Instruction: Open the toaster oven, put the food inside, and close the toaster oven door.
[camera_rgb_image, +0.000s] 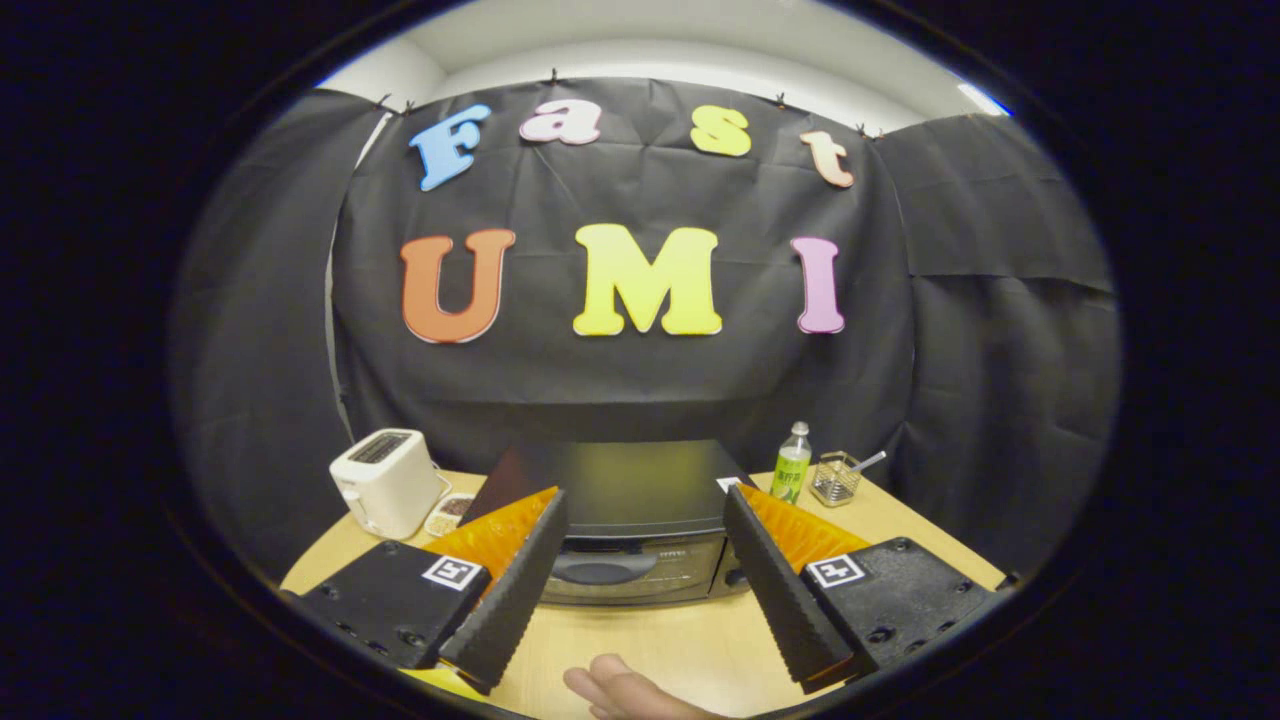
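Wooden table (690, 640), fingers (645, 580) spread wide, empty, toaster oven (625, 530) beyond, door closed, hand (625, 695) partly cut off.

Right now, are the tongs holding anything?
No, nothing is held. The tongs are open, with only bare table between their fingers, and the closed toaster oven sits just ahead of them.

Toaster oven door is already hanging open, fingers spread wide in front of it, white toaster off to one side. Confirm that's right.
Not quite: the toaster oven door is closed, its handle flush on the front, as the gripper view shows. The rest holds: the gripper has its fingers spread wide with nothing between them, just short of the oven, and the white toaster stands off to one side.
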